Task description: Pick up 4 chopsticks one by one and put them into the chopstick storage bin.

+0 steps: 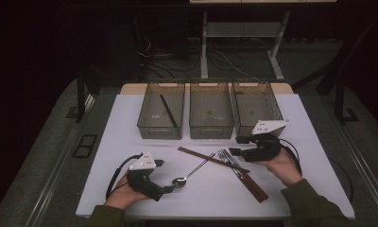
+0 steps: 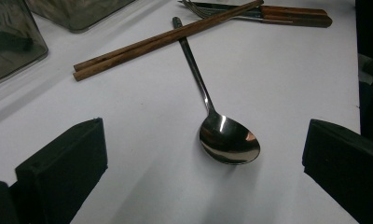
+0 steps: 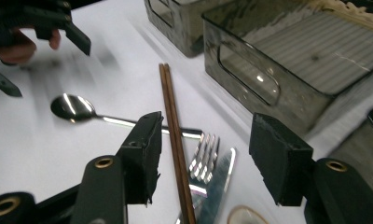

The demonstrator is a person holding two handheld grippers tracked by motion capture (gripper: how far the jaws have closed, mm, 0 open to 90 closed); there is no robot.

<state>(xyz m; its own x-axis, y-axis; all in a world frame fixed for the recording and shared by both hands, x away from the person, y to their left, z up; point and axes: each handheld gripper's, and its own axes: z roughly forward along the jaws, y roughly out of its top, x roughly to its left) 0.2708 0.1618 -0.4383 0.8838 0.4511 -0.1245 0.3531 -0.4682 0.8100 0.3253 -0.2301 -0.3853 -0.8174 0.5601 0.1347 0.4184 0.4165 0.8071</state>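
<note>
1. The left gripper (image 1: 169,188) sits at 7 o'clock on the table (image 1: 300,189), jaws spread wide and holding nothing; in the left gripper view the spoon (image 2: 229,139) bowl lies on the table between them, nearer the right jaw and touching neither
2. The spoon (image 1: 180,181) bowl lies just beside that gripper's tips, its handle running toward 1 o'clock and passing under the chopsticks (image 1: 225,165)
3. The right gripper (image 1: 237,145) hovers at 3 o'clock, jaws released, over the fork (image 1: 229,161) and knife (image 1: 241,172); in the right gripper view the chopsticks (image 3: 175,140) run up between its jaws, close to the left one, with the fork (image 3: 203,154) tines beside them
4. The chopsticks lie slanted from 11 to 5 o'clock across the centre
5. Three bins (image 1: 211,126) stand side by side at 12 o'clock; the left one holds a dark stick (image 1: 168,111)
</note>
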